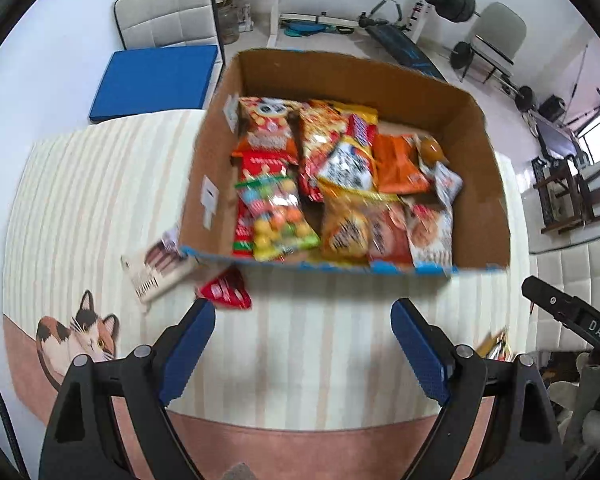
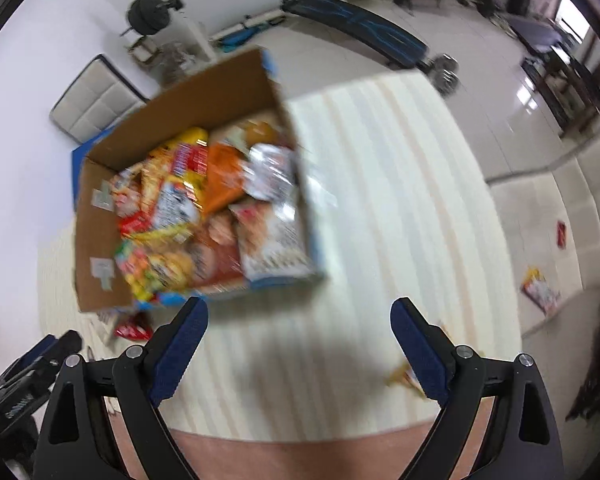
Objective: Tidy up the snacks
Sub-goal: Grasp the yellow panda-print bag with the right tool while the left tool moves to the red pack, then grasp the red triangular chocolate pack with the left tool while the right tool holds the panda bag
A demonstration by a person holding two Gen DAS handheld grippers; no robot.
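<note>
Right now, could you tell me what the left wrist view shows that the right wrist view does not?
Only the left wrist view shows the cat picture on the rug's edge, and it shows the pale snack box beside the cardboard box clearly.

Only the right wrist view shows two packets lying off the rug: a yellow packet and a small red one.

Both show the cardboard box full of snack bags, the red packet on the rug before it, and open, empty grippers: the left gripper and the right gripper.
</note>
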